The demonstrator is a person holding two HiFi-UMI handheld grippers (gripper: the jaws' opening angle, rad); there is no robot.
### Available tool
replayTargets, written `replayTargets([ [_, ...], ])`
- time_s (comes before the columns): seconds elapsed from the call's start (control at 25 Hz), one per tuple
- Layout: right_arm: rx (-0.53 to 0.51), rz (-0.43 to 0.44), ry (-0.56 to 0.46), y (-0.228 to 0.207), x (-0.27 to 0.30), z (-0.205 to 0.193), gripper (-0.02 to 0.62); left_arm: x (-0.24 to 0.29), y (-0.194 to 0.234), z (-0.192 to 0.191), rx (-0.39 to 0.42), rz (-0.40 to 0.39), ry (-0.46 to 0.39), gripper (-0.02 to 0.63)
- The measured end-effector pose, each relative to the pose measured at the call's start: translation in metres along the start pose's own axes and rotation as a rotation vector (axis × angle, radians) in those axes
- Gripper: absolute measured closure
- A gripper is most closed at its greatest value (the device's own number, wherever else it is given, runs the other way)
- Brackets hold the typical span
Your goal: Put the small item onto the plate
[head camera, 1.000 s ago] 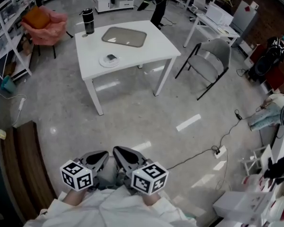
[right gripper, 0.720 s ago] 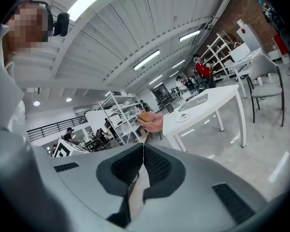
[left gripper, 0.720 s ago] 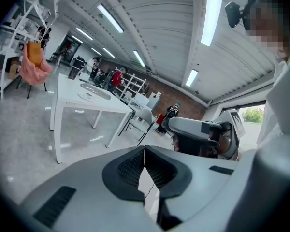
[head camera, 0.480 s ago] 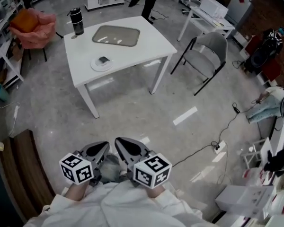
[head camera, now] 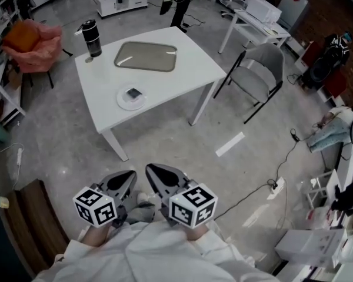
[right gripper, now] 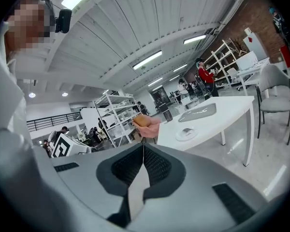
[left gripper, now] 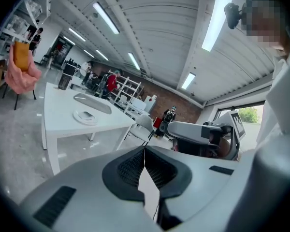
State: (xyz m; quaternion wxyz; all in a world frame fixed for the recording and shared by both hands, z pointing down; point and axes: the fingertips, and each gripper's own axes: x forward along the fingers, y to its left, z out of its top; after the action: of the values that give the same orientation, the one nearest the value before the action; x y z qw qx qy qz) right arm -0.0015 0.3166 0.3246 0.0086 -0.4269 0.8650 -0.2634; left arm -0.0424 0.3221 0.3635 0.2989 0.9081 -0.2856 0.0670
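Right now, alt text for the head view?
Left gripper and right gripper, shut and empty, sit low by the person's body, apart from a white table bearing a plate with a small dark item, a grey tray and a black tumbler.

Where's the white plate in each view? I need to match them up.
Head view: plate upper left of centre, on the white table, near side.
Left gripper view: plate left of centre, above the jaws.
Right gripper view: plate right of centre.
Shared landmark: grey tray just beyond the plate.

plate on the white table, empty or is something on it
Not empty: a small dark item lies on the plate.
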Motion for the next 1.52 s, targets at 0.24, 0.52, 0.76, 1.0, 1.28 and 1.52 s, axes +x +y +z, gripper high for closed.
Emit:
replayTargets([
  [0.24, 0.016, -0.038, -0.019, -0.005, 0.053, 0.014, 0.580, -0.001, 0.041, 0.019, 0.001, -0.030, 0.032, 0.595],
  [0.52, 0.030, -0.069, 0.007, -0.009, 0.083, 0.010, 0.580, 0.003, 0.073, 0.030, -0.024, -0.047, 0.045, 0.595],
  [0.76, 0.047, -0.102, -0.007, -0.034, 0.102, 0.021, 0.580, 0.017, 0.092, 0.037, -0.007, -0.057, 0.067, 0.595],
  [1.0, 0.044, -0.085, -0.009, -0.051, 0.131, 0.036, 0.580, 0.036, 0.118, 0.056, -0.014, -0.039, 0.057, 0.595],
  [1.28, 0.050, -0.078, -0.001, -0.094, 0.168, 0.063, 0.580, 0.074, 0.154, 0.091, -0.007, -0.012, 0.047, 0.595],
  [1.52, 0.040, -0.063, 0.003, -0.136, 0.197, 0.103, 0.580, 0.115, 0.181, 0.132, -0.003, 0.020, 0.026, 0.595],
])
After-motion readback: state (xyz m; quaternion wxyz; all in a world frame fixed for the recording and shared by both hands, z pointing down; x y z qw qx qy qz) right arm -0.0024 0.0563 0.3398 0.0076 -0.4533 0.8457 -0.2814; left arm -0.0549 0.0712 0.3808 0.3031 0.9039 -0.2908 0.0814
